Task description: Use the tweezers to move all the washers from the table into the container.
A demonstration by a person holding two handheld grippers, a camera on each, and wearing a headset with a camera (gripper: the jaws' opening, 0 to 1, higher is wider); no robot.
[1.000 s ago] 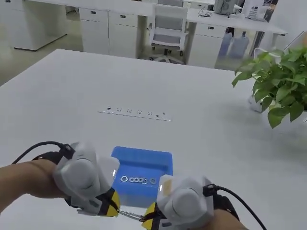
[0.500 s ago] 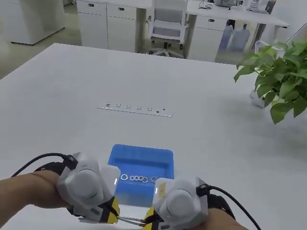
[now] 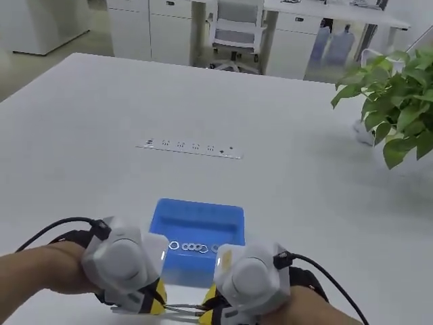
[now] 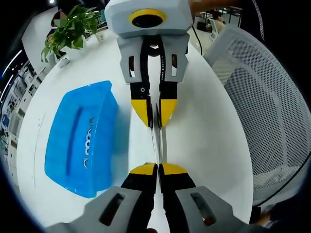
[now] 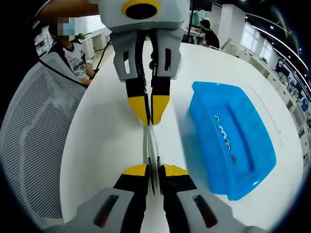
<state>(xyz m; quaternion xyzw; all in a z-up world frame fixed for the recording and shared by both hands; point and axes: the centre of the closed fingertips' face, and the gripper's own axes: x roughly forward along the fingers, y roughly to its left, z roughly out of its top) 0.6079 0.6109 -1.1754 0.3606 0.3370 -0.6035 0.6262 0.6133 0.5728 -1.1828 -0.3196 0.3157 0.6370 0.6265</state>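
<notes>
Pinching thin silver metal tweezers (image 4: pixel 156 141) end to end: left gripper (image 4: pixel 158 167), right gripper (image 5: pixel 150 169) both clamped on them, beside blue plastic container (image 3: pixel 203 215) holding row of small metal washers (image 3: pixel 193 247). Probably light, springy, slippery: take mid-arms, squeeze gently.

Legible text, numbers, brands: none. Item noted: one short row of small dark printed marks (image 3: pixel 189 147) on the white table (image 3: pixel 304 183), lying beyond the far side of the blue container (image 3: pixel 199 220) in the head view, well apart from it. The marks are too small and blurred to tell whether they are letters, numerals or symbols.
</notes>
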